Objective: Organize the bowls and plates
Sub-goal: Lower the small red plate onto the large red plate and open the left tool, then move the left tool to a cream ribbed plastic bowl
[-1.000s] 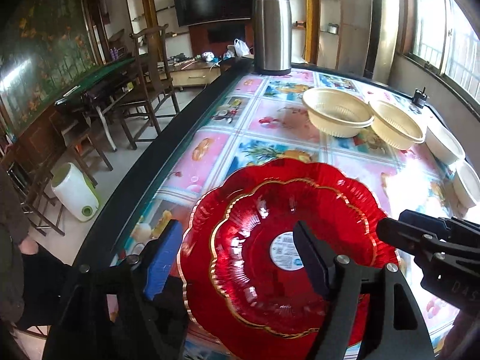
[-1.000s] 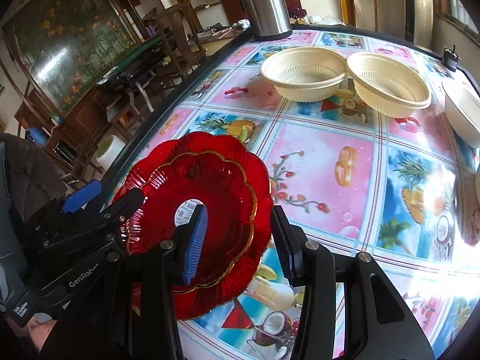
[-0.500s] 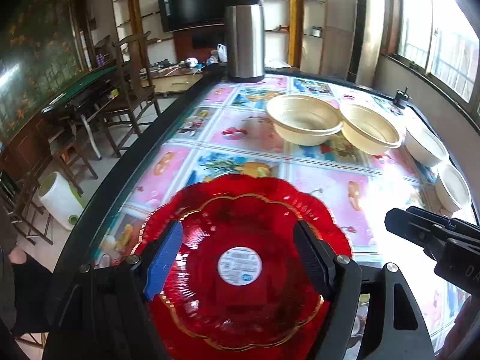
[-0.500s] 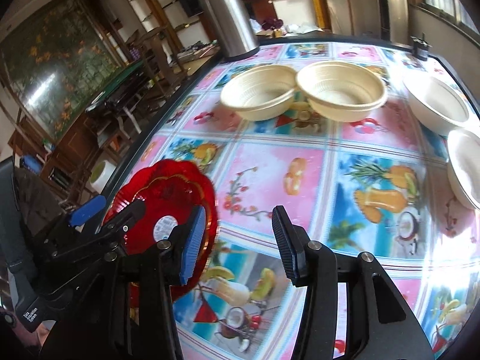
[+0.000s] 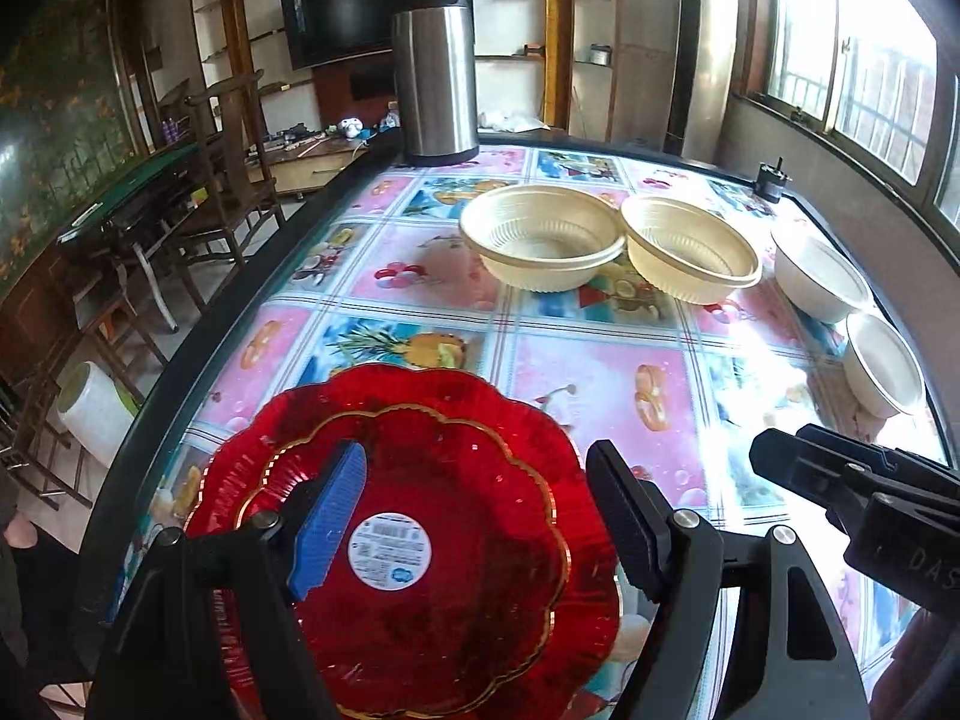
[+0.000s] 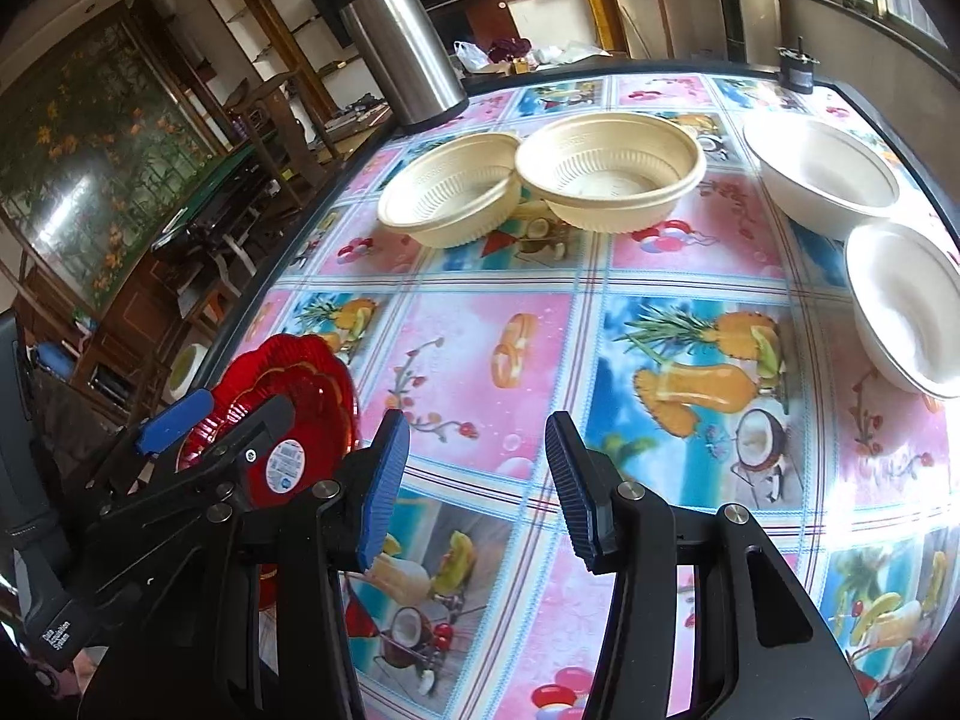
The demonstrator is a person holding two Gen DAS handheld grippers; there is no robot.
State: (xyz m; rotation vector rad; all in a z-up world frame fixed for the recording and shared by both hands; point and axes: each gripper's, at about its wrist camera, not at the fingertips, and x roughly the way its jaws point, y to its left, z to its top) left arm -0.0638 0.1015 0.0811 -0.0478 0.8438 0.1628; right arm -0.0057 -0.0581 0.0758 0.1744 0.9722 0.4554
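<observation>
I see the table (image 6: 690,480), covered in a glossy fruit-print cloth, filling both views. A steel thermos flask (image 5: 435,69) stands at its far left edge.

Near left on the table lie the red plates (image 5: 456,480): scalloped, gold-trimmed, apparently two stacked, with a round white sticker at the centre. In the right wrist view the stack sits at the near left table edge.

Two cream ribbed bowls (image 6: 606,171) sit at the far centre, side by side, rims overlapping or touching; I cannot tell which. Two white bowls (image 6: 822,174) sit along the right edge, one farther, one nearer, close together.

My left gripper (image 5: 480,516) hangs over the red stack, wide open. One blue pad and one black pad straddle the sticker. It grips nothing. I cannot tell whether the fingertips touch the plate surface.

My right gripper (image 6: 477,474) is over bare cloth near the table's near centre, just to the right of the plates. It is spread wide and holds nothing. In the left wrist view it shows at the right edge, finger pointing left.
</observation>
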